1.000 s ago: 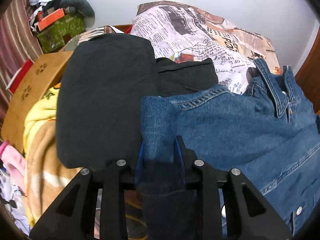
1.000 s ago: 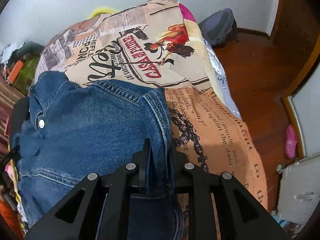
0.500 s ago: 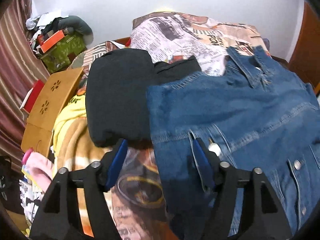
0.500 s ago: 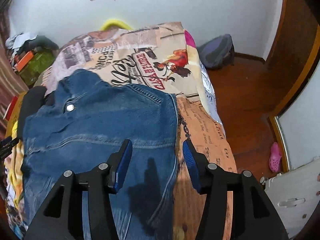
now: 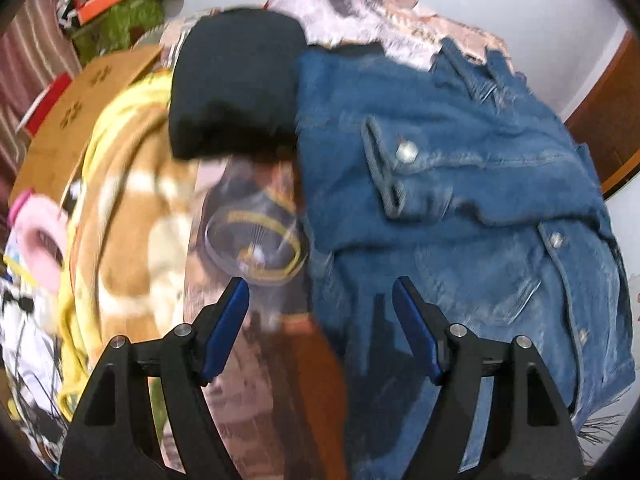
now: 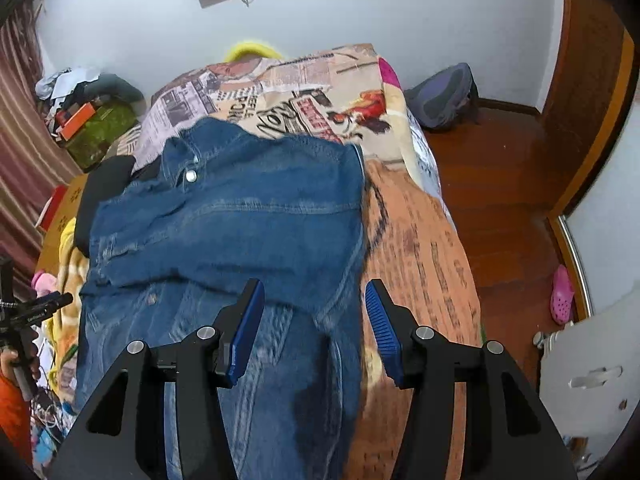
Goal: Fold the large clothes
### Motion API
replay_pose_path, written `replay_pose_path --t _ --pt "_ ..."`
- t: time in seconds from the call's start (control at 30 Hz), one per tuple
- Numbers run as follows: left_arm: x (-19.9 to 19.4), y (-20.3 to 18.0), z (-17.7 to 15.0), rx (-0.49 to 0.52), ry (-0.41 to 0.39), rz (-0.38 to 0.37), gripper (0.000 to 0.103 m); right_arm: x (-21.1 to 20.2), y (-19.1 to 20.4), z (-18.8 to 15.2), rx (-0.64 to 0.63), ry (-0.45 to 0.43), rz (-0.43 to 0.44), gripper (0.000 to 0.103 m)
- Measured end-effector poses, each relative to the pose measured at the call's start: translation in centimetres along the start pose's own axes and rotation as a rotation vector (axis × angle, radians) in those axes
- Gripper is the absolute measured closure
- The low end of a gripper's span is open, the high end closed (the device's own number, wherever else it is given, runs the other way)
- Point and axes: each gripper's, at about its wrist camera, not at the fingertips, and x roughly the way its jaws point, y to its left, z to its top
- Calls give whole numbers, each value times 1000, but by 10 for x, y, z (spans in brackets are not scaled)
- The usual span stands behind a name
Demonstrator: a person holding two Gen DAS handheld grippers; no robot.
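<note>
The left gripper (image 5: 320,296) is spread wide and holds nothing; just ahead of its right-hand finger lies the near edge of the denim jacket (image 5: 460,184), while the bedspread (image 5: 256,236) shows between the fingers. Beyond, to its left, sits a black folded garment (image 5: 236,84) touching the jacket's side.

The right gripper (image 6: 314,300) is likewise spread and empty, hovering above the jacket's near right portion (image 6: 240,216); the bedspread's bare orange stretch (image 6: 420,248) runs off to its right.

The jacket lies on the bed with one layer doubled over, so a fold looks just laid and released. The next move probably calls for both grippers to pinch fresh edges, likely the near hem, and carry them forward towards the collar, keeping the layers square.
</note>
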Motion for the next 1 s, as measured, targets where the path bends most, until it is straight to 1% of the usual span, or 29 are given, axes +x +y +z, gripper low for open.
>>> replay_pose_path --t 0.1,0.2,0.27,0.33,0.5,0.6,0.67,0.73,0.8,0.83,0.87,0.9,0.93,0.97,1.0 --pt "7 10 -19 -54 42 -41 30 3 -4 -15 9 28 -17 54" --pt "13 13 -37 -94 83 -118 30 8 -7 -32 26 63 -9 54" --pt "19 9 -48 -97 126 -163 30 9 -10 -43 39 84 1 54" --pt "24 4 -58 -92 152 -190 30 12 -11 -53 53 104 13 54" --pt "27 -1 -74 -105 155 -241 29 19 -8 -79 72 155 53 54" --pt "30 7 -84 -188 158 -316 29 28 -6 -91 76 174 68 54" --pt "31 11 -90 -229 166 -365 30 30 -5 -93 70 158 53 54" --pt "29 7 -96 -229 155 -380 30 28 -2 -93 69 141 45 51" --pt "24 1 -97 -189 145 -393 30 27 1 -93 77 126 76 51" --pt "22 0 -97 -174 140 -397 32 28 1 -93 90 115 89 51" --pt "21 -3 -96 -159 136 -401 37 28 2 -94 109 106 90 54" --pt "19 -5 -94 -151 138 -413 45 29 3 -95 115 101 81 56" --pt "18 -6 -93 -143 140 -428 50 30 4 -95 115 97 76 64" --pt "17 -6 -90 -134 140 -442 61 30 6 -95 109 97 72 79" --pt "15 -10 -87 -123 140 -444 68 30 8 -95 105 104 68 85"
